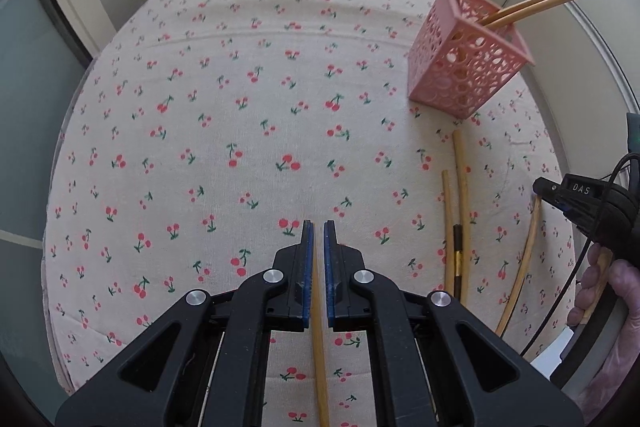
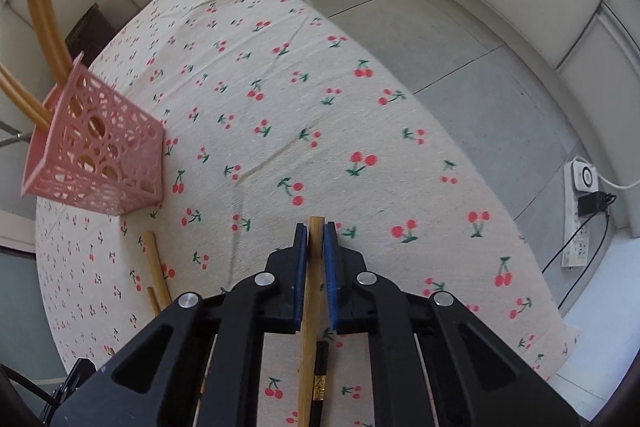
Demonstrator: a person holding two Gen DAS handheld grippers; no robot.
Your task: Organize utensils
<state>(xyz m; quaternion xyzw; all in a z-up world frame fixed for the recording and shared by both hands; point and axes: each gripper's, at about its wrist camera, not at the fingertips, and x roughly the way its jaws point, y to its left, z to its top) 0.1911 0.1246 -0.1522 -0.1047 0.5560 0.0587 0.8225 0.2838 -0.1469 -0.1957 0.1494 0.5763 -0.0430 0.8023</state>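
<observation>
A pink perforated holder point(image 1: 466, 57) stands at the far right of the cherry-print cloth and holds several bamboo chopsticks point(image 1: 540, 5); it also shows in the right wrist view point(image 2: 96, 155). My left gripper point(image 1: 319, 227) is shut on a bamboo chopstick point(image 1: 319, 347) that runs back between its fingers. My right gripper point(image 2: 316, 229) is shut on another bamboo chopstick point(image 2: 310, 307), whose tip sticks out past the fingertips. The right gripper also shows in the left wrist view point(image 1: 540, 187), over a chopstick point(image 1: 520, 267).
Loose bamboo chopsticks point(image 1: 462, 211) and a black-and-gold one point(image 1: 457, 255) lie on the cloth below the holder. A black-and-gold chopstick point(image 2: 319, 379) lies under my right gripper. The table edge point(image 2: 460, 147) drops to a grey floor with a power strip point(image 2: 580, 227).
</observation>
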